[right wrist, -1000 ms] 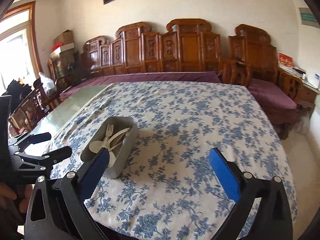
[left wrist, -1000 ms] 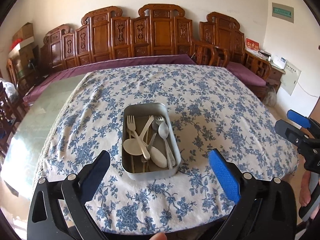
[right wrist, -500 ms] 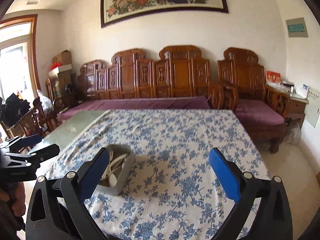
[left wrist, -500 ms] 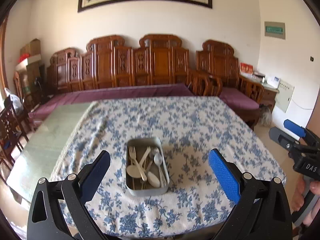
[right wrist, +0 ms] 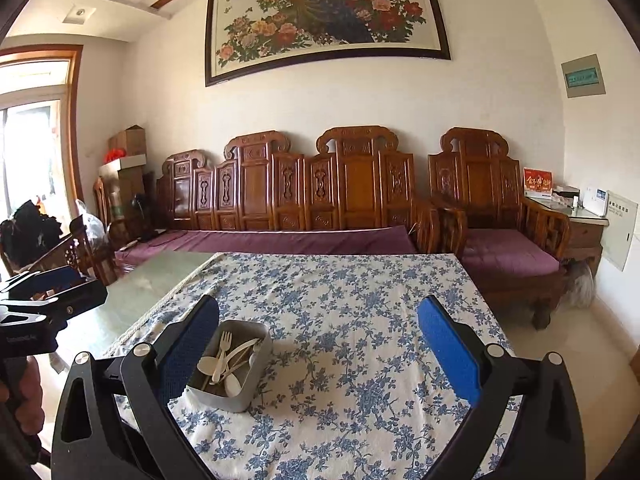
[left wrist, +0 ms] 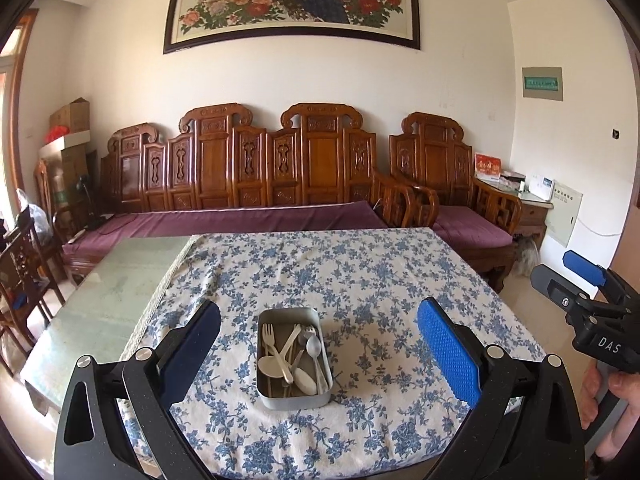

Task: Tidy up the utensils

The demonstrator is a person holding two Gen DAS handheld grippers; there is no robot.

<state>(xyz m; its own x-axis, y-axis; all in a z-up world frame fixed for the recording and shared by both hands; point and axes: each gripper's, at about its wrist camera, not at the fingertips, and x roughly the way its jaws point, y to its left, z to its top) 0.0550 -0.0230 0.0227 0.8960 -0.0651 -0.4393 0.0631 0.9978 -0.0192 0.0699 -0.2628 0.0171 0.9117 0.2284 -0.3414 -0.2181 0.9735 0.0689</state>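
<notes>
A grey metal tin (left wrist: 296, 396) (right wrist: 248, 388) stands near the front edge of the table on a blue-flowered cloth (left wrist: 360, 280). Inside lie several utensils: a white plastic fork (left wrist: 272, 340), white spoons (left wrist: 267, 366) and a metal spoon (left wrist: 314, 346). My left gripper (left wrist: 318, 344) is open and held back from the table, the tin showing between its fingers. My right gripper (right wrist: 318, 344) is also open and empty, with the tin beside its left finger (right wrist: 192, 344). The right gripper (left wrist: 576, 280) also shows at the edge of the left wrist view.
A carved wooden bench (left wrist: 256, 168) with purple cushions runs behind the table, an armchair (right wrist: 492, 216) at its right. The table's bare green glass (left wrist: 104, 300) lies left of the cloth. A side table (right wrist: 576, 216) and boxes (right wrist: 128, 148) stand by the walls.
Both grippers have pulled back and tilted up from the table; the tin looks smaller and lower in view, and the wall painting has come into sight. Both stay open.
</notes>
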